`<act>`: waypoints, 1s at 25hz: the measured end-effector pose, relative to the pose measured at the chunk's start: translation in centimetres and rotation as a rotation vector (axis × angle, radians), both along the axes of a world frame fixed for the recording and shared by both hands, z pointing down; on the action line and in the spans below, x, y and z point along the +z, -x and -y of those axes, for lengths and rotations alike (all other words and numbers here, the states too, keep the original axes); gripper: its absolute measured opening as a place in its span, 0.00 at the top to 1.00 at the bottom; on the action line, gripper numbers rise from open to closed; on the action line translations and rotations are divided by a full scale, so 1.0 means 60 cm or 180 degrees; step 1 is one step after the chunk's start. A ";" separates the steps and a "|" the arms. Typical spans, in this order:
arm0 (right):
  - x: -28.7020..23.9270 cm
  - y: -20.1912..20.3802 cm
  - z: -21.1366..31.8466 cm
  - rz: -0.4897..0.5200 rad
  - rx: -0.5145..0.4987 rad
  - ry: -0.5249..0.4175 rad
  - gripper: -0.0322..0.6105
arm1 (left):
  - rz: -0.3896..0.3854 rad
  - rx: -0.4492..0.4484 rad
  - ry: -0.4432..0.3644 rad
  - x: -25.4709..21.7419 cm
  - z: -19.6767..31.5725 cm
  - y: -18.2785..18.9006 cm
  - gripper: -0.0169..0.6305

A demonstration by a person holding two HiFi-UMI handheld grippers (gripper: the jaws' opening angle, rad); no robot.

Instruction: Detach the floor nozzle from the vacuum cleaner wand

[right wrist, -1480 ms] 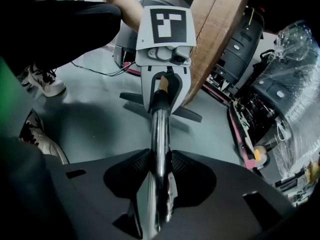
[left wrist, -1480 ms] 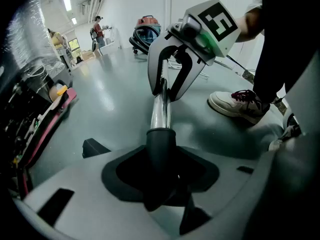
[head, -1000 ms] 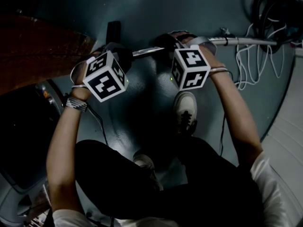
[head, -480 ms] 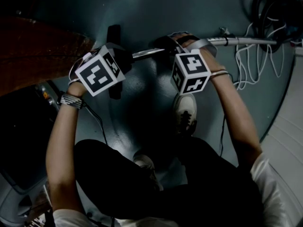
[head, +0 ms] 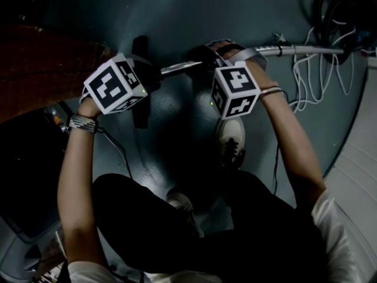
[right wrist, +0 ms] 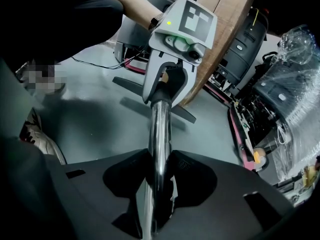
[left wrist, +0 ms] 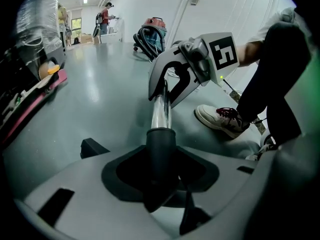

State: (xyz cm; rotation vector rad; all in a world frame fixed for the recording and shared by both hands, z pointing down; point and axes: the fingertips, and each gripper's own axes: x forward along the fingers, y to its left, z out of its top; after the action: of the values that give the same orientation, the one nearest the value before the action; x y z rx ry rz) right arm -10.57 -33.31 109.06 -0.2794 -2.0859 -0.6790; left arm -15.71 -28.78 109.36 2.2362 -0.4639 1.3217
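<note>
The chrome wand (head: 179, 68) lies low over the grey floor and runs right toward the hose. At its left end the black floor nozzle (head: 140, 115) lies crosswise. My left gripper (head: 150, 75) is shut on the nozzle's dark neck (left wrist: 161, 149), its fingertips hidden under its marker cube in the head view. My right gripper (head: 218, 55) is shut on the wand a little further right. In the left gripper view my left gripper (left wrist: 162, 184) clasps the neck, and the wand (left wrist: 161, 111) leads off to the right gripper (left wrist: 172, 84). In the right gripper view the right gripper (right wrist: 157, 194) pinches the wand (right wrist: 160, 134); beyond it are the left gripper (right wrist: 167, 84) and the nozzle (right wrist: 182, 113).
The person's shoe (head: 231, 135) stands just below the wand. White cables and a coiled black hose (head: 336, 10) lie at the top right. A wooden panel (head: 41, 63) leans at the left. A red vacuum canister (left wrist: 152, 31) stands further back. Wrapped machines (right wrist: 290, 84) line the side.
The left gripper has rolled on the nozzle neck, and its cube has swung left and up in the head view. The right gripper and the wand have stayed put.
</note>
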 end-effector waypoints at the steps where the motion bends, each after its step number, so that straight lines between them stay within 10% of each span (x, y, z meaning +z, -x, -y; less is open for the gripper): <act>1: 0.001 0.000 0.002 0.0001 0.0003 -0.0008 0.70 | 0.0048 -0.0011 -0.0053 0.000 0.003 0.002 0.70; 25: -0.007 -0.011 0.032 -0.0043 0.0123 -0.0005 0.70 | 0.1325 0.0322 -0.1200 0.003 0.043 0.009 0.70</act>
State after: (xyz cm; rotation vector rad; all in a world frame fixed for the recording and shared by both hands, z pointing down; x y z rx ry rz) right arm -9.90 -35.23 108.65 -0.2416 -2.0724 -0.6541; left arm -16.25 -31.36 109.53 2.2942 -0.8147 1.8989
